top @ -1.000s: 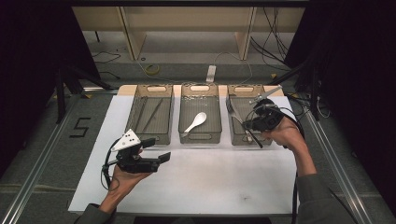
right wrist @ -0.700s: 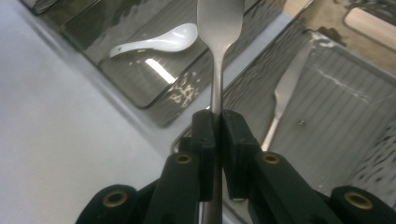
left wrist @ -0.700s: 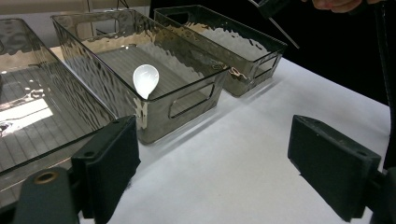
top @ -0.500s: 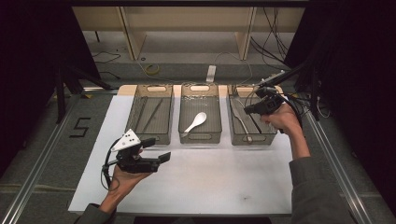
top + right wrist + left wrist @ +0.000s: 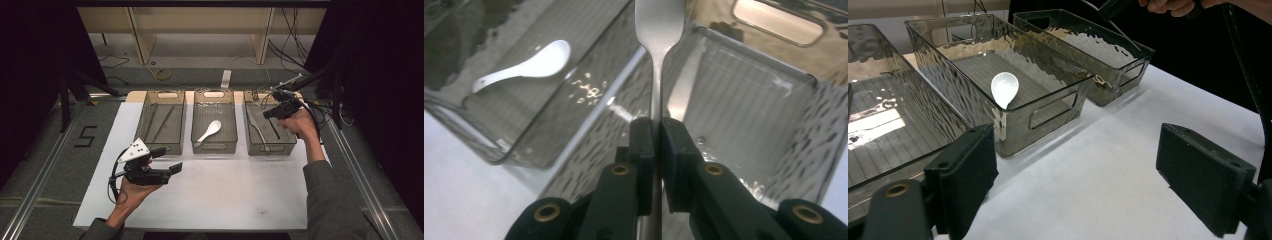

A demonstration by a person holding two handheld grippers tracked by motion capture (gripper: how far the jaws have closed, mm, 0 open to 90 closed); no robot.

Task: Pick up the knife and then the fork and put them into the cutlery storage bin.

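Currently: my right gripper (image 5: 655, 131) clamps a steel fork (image 5: 658, 30) above the right bin (image 5: 287, 145), at two o'clock. White spoon (image 5: 209, 131) binned; fork unreleased. Left gripper (image 5: 1088, 175) open, empty.

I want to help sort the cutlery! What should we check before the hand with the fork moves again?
1. Fork gripped tight: ok, the right gripper is shut on its handle.
2. Fork hanging straight: ok, it runs in line with the jaws.
3. Right bin has room: ok, one knife lies along its left side.
4. Middle bin keeps its own thing: ok, the white spoon lies there alone.
5. Left gripper out of the way: ok, open above the white mat, near the front.
6. Fork touching the bin wall: cannot tell.
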